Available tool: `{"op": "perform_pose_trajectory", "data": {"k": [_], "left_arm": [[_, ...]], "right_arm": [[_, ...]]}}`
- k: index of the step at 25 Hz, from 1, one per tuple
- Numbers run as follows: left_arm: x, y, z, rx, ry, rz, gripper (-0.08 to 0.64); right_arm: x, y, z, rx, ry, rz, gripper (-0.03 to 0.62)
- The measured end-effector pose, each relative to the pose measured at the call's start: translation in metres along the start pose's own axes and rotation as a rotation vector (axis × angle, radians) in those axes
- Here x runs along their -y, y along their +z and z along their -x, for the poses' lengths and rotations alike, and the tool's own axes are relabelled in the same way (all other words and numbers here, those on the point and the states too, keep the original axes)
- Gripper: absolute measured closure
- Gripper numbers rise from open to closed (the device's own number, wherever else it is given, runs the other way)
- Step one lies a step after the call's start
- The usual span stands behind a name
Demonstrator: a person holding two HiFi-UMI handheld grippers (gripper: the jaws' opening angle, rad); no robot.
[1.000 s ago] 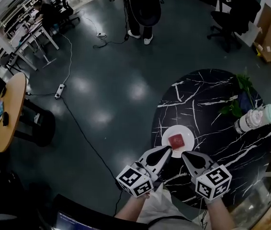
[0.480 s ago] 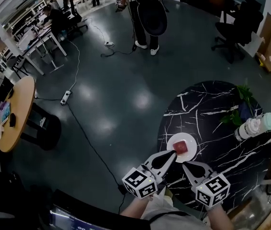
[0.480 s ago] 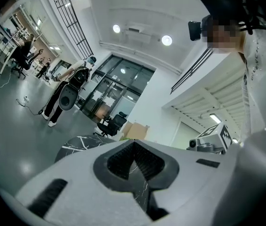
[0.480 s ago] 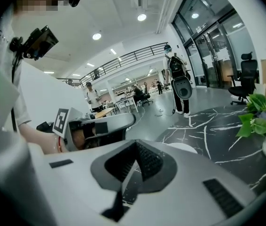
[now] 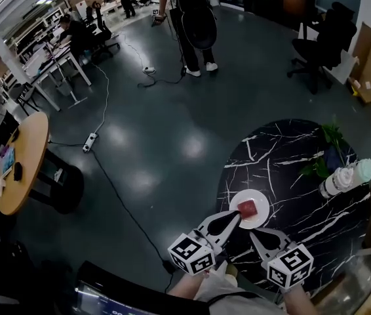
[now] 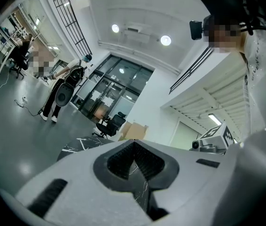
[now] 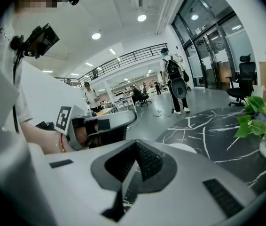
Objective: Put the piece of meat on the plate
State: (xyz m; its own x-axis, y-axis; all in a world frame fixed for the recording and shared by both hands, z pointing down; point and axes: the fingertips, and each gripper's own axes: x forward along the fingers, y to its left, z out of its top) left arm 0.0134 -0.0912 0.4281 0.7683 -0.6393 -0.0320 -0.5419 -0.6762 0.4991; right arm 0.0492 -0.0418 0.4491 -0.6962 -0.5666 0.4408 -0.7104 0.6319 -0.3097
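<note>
A red piece of meat (image 5: 246, 208) lies on a white plate (image 5: 259, 216) near the front edge of a round black marble table (image 5: 303, 202). My left gripper (image 5: 235, 218) is shut and empty, its tip just short of the plate's near rim. The right gripper (image 5: 253, 233) is also shut and empty, a little nearer to me and apart from the plate. In the left gripper view the jaws meet at the tip (image 6: 134, 142) with nothing between them. The right gripper view shows its shut jaws (image 7: 135, 142) and the plate (image 7: 182, 147) beyond them.
A green plant (image 5: 326, 146) and a pale bottle (image 5: 345, 175) stand at the table's far right. On the dark floor lie a cable and a power strip (image 5: 90, 141). A person (image 5: 195, 18) stands far off, near an office chair (image 5: 320, 38). A wooden round table (image 5: 18, 159) is at left.
Both grippers have risen a little and stayed shut. The meat has stayed on the plate. The head view has tilted, showing more of the room.
</note>
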Motion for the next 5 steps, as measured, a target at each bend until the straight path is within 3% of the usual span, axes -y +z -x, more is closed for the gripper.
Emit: {"op": "perform_pose_trajectory", "data": {"k": [5], "left_arm": [[-0.0059, -0.0006, 0.0047, 0.005, 0.012, 0.005, 0.552]], "right_arm": [[-0.0008, -0.0038, -0.0026, -0.007, -0.008, 0.001, 0.583]]}}
